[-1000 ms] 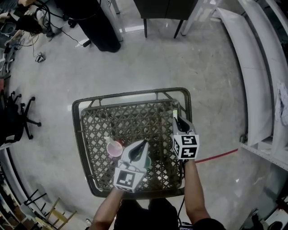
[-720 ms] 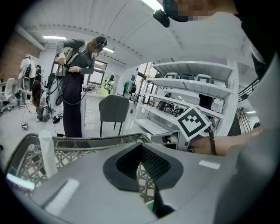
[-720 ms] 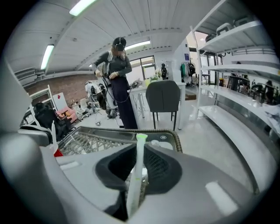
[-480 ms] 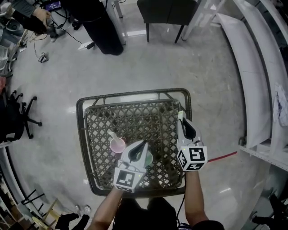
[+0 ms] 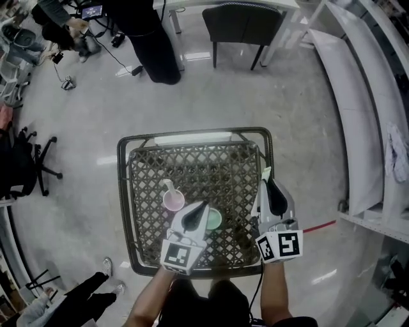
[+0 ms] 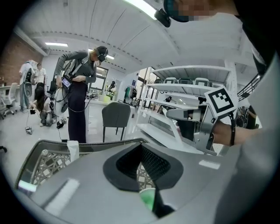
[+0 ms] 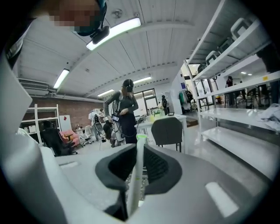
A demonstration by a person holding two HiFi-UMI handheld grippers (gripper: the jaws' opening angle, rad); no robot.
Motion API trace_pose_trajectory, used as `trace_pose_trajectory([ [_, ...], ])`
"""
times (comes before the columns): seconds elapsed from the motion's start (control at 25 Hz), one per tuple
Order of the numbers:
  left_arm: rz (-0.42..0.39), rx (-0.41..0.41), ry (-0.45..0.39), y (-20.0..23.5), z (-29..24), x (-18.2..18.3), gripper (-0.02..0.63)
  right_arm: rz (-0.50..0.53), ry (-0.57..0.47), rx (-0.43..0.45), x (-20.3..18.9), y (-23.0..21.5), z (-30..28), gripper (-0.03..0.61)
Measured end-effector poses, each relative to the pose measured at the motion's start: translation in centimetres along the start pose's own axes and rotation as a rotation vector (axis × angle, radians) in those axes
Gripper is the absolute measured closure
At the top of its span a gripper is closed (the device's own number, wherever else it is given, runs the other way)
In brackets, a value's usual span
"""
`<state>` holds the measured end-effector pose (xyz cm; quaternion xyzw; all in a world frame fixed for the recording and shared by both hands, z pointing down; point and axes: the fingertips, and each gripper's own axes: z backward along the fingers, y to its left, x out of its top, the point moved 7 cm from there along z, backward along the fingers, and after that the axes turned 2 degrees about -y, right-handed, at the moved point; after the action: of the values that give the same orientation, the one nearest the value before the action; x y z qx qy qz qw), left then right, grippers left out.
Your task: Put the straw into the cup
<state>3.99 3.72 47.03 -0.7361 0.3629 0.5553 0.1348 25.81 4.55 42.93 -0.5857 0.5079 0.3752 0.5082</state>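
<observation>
Right gripper [image 5: 264,186], jaws clamped on the pale, green-tipped plastic straw [image 7: 138,175], hangs above the dark wicker table's [image 5: 192,136] edge. Left gripper [image 5: 204,206] pinches the green plastic cup [image 5: 215,220]. Next, probably: carry the straw over that cup and tip it down.

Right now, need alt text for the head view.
Seen from above, the right gripper holds a straw in its jaws near the right edge of a woven table, while the left gripper has its jaws closed on a green cup. A pink cup stands beside it.

Woven table [image 5: 211,169]; dark chair [image 5: 241,19], standing person [image 5: 150,45] beyond; white shelving [image 5: 354,108] right.
</observation>
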Motion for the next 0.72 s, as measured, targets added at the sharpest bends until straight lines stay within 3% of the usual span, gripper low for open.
trace_pose_trajectory([
  [0.28, 0.004, 0.011, -0.018, 1.4, 3.7, 0.9, 0.607, 0.004, -0.109, 0.066, 2.9, 5.4, 2.1, 0.523],
  [0.72, 0.000, 0.041, -0.022, 2.9, 8.6, -0.5, 0.607, 0.003, -0.142, 0.169, 1.0, 11.9, 2.9, 0.523],
])
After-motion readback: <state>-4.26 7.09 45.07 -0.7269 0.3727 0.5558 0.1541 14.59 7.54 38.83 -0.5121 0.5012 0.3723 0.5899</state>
